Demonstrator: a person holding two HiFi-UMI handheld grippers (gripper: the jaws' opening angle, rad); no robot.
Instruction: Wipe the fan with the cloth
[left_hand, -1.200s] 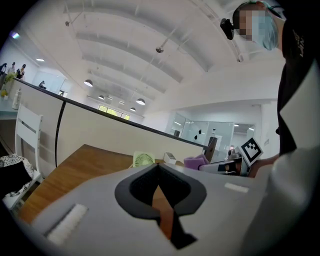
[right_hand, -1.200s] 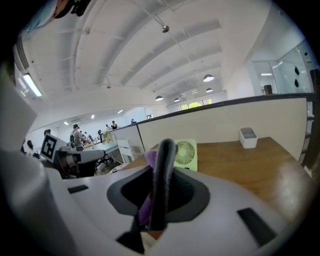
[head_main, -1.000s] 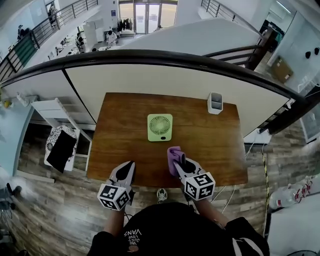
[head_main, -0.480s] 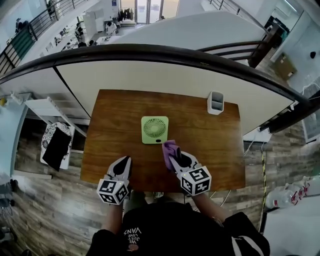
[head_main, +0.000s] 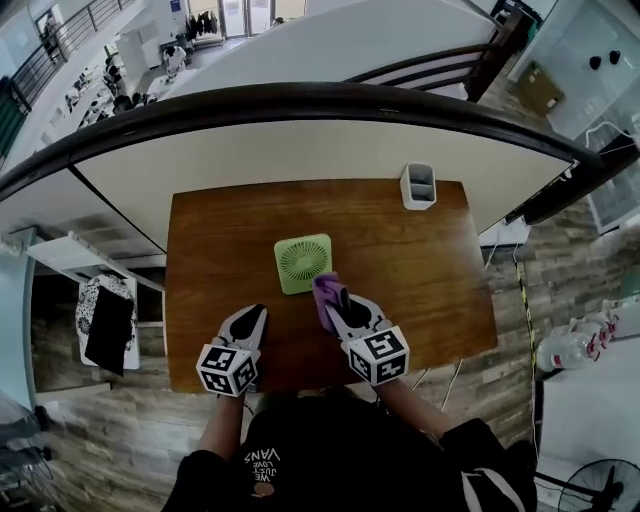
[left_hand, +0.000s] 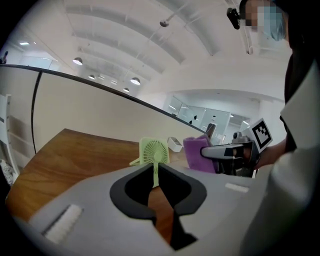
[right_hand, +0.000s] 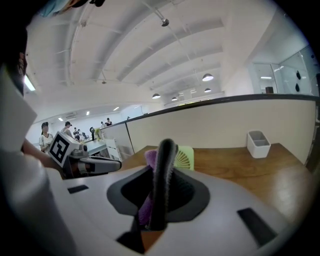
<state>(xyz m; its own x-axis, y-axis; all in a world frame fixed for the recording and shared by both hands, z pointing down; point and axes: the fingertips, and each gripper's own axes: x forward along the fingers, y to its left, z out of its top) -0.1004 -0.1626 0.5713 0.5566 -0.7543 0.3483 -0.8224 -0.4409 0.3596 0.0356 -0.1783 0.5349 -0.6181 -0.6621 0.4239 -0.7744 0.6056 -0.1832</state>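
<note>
My right tongs are clamped tight on the purple cloth. The cloth bunches out past the tips, just beside the near right corner of the green fan. From here I cannot tell whether cloth and fan touch. The fan stands propped on its stand near the middle of the wooden table, its round grille turned toward me. My left tongs are closed with nothing between them. They sit low over the near part of the table, left of the right pair, pointing at the fan from well short of it. A white holder stands at the table's far right edge.
</note>
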